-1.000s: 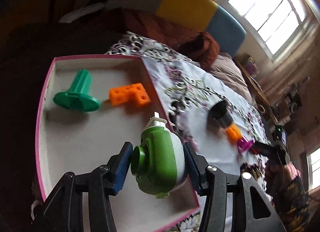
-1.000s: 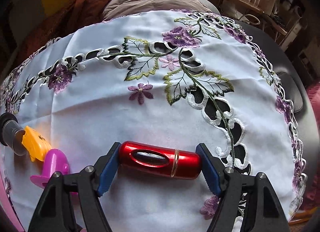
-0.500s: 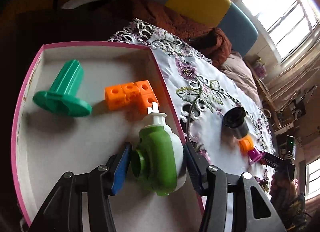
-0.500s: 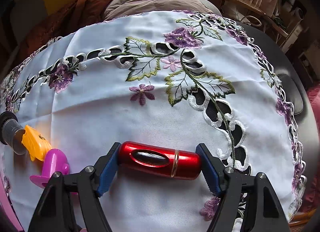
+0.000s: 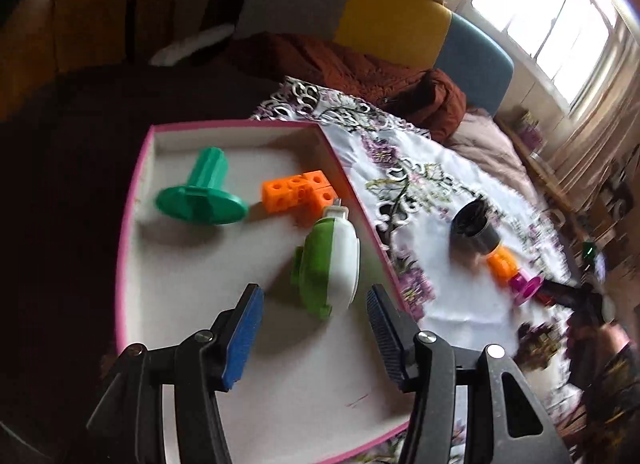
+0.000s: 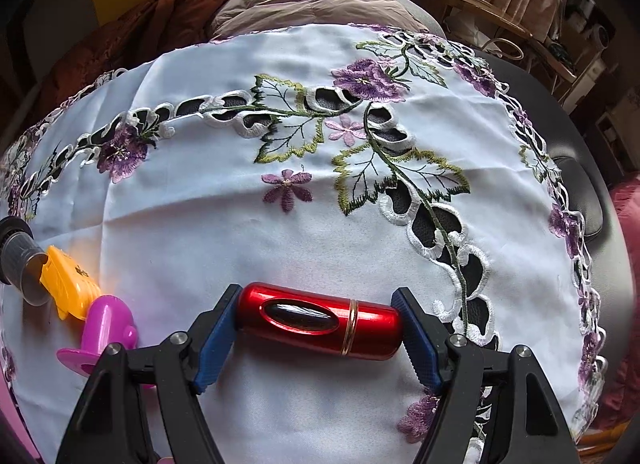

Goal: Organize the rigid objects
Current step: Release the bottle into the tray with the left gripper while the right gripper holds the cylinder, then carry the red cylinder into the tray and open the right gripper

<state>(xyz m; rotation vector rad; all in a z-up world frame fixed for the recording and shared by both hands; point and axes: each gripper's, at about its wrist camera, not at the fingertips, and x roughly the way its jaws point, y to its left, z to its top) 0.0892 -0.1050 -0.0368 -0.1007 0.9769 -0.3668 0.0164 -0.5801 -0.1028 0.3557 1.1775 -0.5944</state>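
Observation:
The green and white toy (image 5: pixel 328 260) lies on the floor of the pink-rimmed box (image 5: pixel 136 200), close to its right wall. My left gripper (image 5: pixel 314 298) hangs open just behind it, with the blue pads clear of the toy on both sides. In the same box lie a teal flanged piece (image 5: pixel 200 196) and an orange block (image 5: pixel 296 192). My right gripper (image 6: pixel 316 296) is shut on a red cylinder (image 6: pixel 320 320), one pad at each end, low over the white embroidered cloth (image 6: pixel 280 244).
On the cloth left of the right gripper lie a grey-black cup (image 6: pixel 20 260), an orange piece (image 6: pixel 66 284) and a magenta flanged piece (image 6: pixel 106 328). A brown jacket (image 5: pixel 360 68) and cushions lie beyond the table. The dark table edge (image 6: pixel 580 192) curves at right.
The left gripper has let go of the green and white toy and drawn back; the toy now rests in the box. The right gripper and red cylinder have not moved.

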